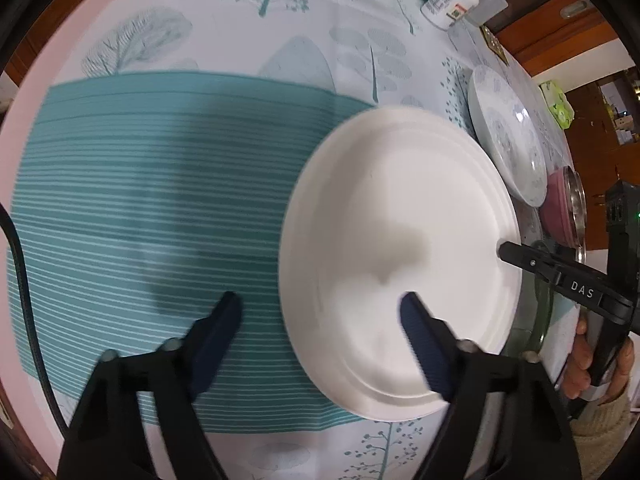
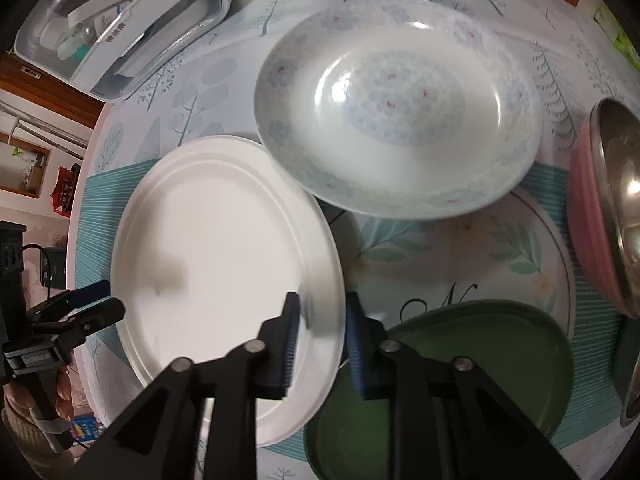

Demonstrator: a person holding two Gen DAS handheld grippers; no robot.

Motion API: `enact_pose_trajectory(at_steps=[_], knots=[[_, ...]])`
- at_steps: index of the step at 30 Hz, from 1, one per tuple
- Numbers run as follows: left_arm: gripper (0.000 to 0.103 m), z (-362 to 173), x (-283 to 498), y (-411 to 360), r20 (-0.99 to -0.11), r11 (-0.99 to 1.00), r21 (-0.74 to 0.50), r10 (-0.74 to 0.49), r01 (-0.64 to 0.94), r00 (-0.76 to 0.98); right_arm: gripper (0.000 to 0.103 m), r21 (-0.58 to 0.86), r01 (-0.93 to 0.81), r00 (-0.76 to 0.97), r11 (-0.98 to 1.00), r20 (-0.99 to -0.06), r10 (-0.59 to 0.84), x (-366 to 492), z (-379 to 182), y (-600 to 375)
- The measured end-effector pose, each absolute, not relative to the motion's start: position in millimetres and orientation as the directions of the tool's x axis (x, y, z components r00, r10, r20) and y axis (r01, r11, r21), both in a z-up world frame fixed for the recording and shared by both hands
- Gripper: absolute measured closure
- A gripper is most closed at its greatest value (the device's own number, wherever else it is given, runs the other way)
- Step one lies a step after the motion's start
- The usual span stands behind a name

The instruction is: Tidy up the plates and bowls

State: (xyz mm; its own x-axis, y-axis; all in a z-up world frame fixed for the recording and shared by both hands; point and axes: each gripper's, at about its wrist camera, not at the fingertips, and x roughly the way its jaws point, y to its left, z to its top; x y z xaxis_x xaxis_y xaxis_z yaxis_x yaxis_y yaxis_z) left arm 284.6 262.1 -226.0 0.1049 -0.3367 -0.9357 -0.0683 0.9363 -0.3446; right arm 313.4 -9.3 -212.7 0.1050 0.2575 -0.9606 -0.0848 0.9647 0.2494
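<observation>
In the left wrist view, the left gripper (image 1: 320, 312) stands apart, straddling the near-left rim of the white plate (image 1: 396, 240) at centre right, clamping nothing. In the right wrist view, the right gripper (image 2: 322, 316) is narrowed around that plate's right rim; contact is unclear. The floral plate (image 2: 400, 108), green plate (image 2: 472, 364) and pink bowl (image 2: 588, 216) lie unstacked, so the sorting looks barely begun.

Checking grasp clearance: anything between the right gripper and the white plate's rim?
Nothing visible. The right gripper straddles the white plate at its rim, with one finger over the plate and the other outside it, above the green plate.
</observation>
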Motion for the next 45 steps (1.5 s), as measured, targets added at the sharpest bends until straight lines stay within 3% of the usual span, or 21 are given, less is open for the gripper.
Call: enact_pose_trajectory(at_steps=[4,10,26,45], knots=[[0.047,-225.7,284.9,255.6,-0.931,0.933,-0.358,-0.352,-0.047,0.097,0.083,0.266,-0.093,0.103,0.959,-0.956,0.275,311.8,-212.8,-9.7],[0.057,-218.5,275.9,259.8,-0.939,0.939,-0.335,-0.327,-0.073,0.107,0.083,0.248,-0.108,0.121,0.963,-0.958,0.260,303.9,-205.1,-6.3],[0.058,-118.2,170.5,221.3,-0.934,0.948,-0.300,-0.315,0.109,0.169,0.083,0.279,-0.154,0.190,0.948,-0.933,0.306,193.8,-133.1,-40.0],[0.058,-183.1,25.8,181.4,-0.974,0.971,-0.184,-0.202,0.154,0.106,0.081,0.251,-0.159,0.100,0.955,-0.958,0.268,52.0,-198.7,-69.3]])
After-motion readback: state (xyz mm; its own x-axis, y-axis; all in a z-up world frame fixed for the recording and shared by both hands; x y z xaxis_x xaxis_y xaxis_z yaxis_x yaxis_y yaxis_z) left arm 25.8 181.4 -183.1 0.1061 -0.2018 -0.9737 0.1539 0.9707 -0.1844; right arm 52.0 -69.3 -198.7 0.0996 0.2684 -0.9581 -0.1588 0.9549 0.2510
